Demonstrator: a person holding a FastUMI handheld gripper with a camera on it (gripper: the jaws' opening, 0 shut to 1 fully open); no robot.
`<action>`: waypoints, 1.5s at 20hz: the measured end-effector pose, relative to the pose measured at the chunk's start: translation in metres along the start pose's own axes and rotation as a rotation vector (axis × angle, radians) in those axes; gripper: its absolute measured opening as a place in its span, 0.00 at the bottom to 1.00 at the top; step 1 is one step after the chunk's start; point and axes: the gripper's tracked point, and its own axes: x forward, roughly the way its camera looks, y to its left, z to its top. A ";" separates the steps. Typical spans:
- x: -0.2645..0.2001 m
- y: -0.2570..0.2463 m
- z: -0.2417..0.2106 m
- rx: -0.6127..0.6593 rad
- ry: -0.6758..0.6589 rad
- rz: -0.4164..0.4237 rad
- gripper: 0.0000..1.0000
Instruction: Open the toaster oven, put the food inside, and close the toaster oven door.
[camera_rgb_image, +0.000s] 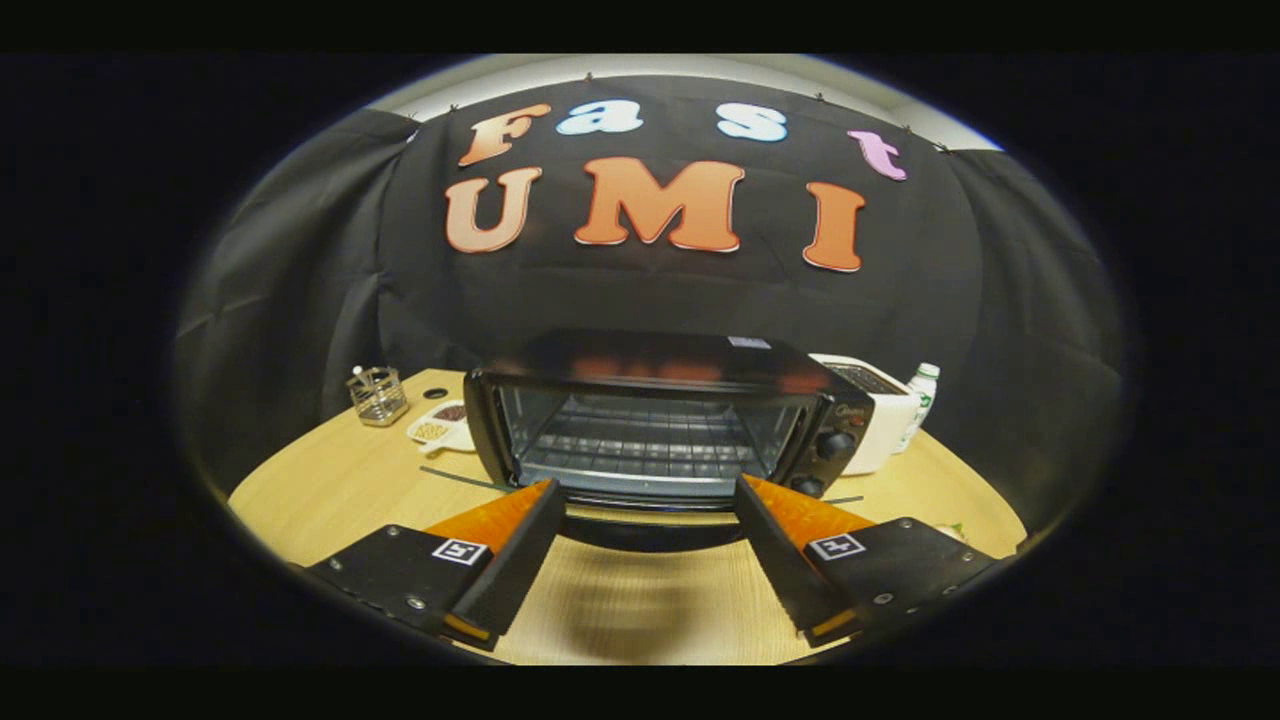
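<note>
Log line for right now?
toaster oven: door down, open | rack: no food visible | claw: open, holding nothing, just before door

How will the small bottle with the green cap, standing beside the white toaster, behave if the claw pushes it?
The bottle is tall and narrow on the table, so it would probably tip rather than slide. It looks like plastic, likely light, and round, so it may roll once down. The claw is open, far from it.
</note>
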 end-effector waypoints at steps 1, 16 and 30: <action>-0.006 0.001 -0.013 -0.006 0.016 0.003 1.00; -0.004 0.012 -0.115 0.031 0.225 0.034 1.00; -0.076 -0.107 -0.068 0.128 0.307 0.086 1.00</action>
